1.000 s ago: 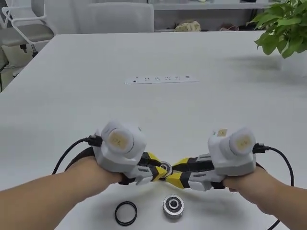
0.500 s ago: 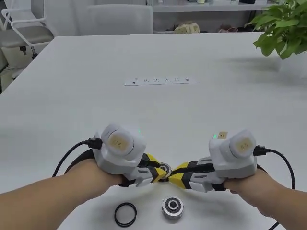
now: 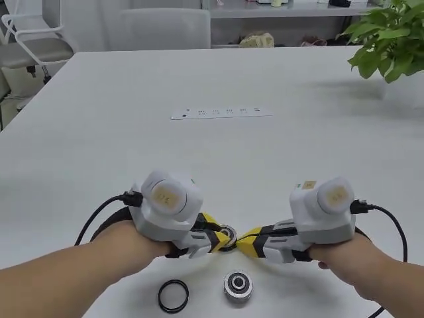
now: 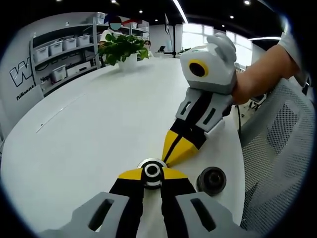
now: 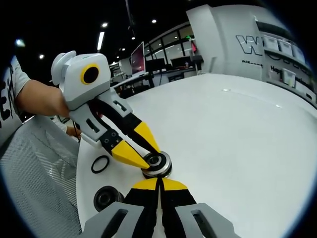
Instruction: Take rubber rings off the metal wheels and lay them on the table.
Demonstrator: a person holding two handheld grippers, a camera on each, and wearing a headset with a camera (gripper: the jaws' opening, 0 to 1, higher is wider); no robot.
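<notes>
the metal wheel (image 3: pixel 227 232), low centre of the head view, is hard, slick and weighty. its rubber ring (image 5: pixel 169 164) looks soft and stretchy, so pinch its rim. your left tongs (image 3: pixel 213 240) clamp the wheel, right tongs (image 3: pixel 244 238) closed at its edge, above the table (image 3: pixel 265 152).

1. It was an open-plan office: a long white tabletop (image 3: pixel 132 99) had a strip of sockets (image 3: pixel 220 112) lying flat on it.
2. Office chairs (image 3: pixel 165 26) stood at its far edge, and a mesh-backed chair (image 4: pixel 282 134) was close by.
3. Shelves with storage bins (image 4: pixel 62 59) lined a wall that bore large lettering (image 4: pixel 22 74).
4. Further back, desks with a monitor (image 5: pixel 137 58) stood under strip lights (image 4: pixel 179 10).
5. A potted plant (image 3: pixel 387 36) sat on the tabletop.
</notes>
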